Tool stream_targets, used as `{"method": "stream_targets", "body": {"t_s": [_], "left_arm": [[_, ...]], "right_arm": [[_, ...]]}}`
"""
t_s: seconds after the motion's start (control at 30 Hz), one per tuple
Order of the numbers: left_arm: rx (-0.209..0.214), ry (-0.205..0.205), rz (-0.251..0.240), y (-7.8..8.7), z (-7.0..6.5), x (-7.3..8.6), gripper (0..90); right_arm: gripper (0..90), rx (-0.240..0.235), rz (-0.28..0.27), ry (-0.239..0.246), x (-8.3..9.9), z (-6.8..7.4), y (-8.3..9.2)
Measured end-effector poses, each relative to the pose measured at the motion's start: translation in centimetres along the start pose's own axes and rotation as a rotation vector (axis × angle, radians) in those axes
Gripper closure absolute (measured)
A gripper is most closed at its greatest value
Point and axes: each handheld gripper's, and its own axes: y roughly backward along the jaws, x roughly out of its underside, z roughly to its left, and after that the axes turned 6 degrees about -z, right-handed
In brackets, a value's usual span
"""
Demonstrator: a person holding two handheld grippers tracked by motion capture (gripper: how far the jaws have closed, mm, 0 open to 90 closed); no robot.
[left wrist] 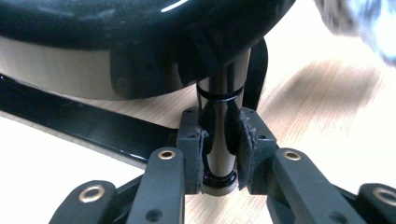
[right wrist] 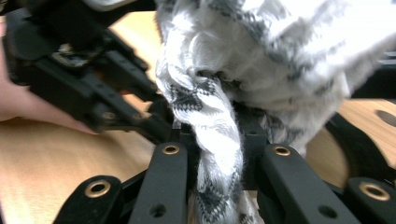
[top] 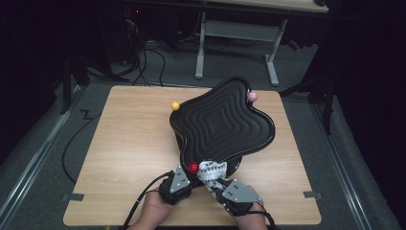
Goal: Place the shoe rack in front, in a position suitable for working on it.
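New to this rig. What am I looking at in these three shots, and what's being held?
No robot arm here: a person holds a two-jaw gripper in each hand. The high view looks down on a wooden table; the other two views come from cameras riding on each gripper. On the table stands a wavy black tray on legs tipped with a yellow ball, a pink ball and a red ball. The left gripper is clamped on one black leg under the tray. The right gripper pinches a white-and-grey cloth at the tray's near edge.
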Motion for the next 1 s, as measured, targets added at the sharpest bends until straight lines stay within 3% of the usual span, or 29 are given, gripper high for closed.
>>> {"method": "stream_targets", "body": {"t_s": [0.4,0.73,0.83,1.0], "left_arm": [[0.002,-0.003,0.001,0.0,0.0,0.0,73.1],[0.006,-0.004,0.002,-0.1,0.0,0.0,73.1],[0.007,-0.005,0.002,-0.1,0.0,0.0,73.2],[0.008,-0.003,0.002,-0.1,0.0,0.0,73.1]], "right_arm": [[77.2,0.214,-0.092,-0.155,0.3,-6.6,4.3],[77.0,0.379,-0.166,-0.236,-0.2,-9.9,7.7],[76.9,0.392,-0.176,-0.237,-0.4,-10.1,8.0],[77.1,0.343,-0.167,-0.198,-0.5,-9.0,7.2]]}}
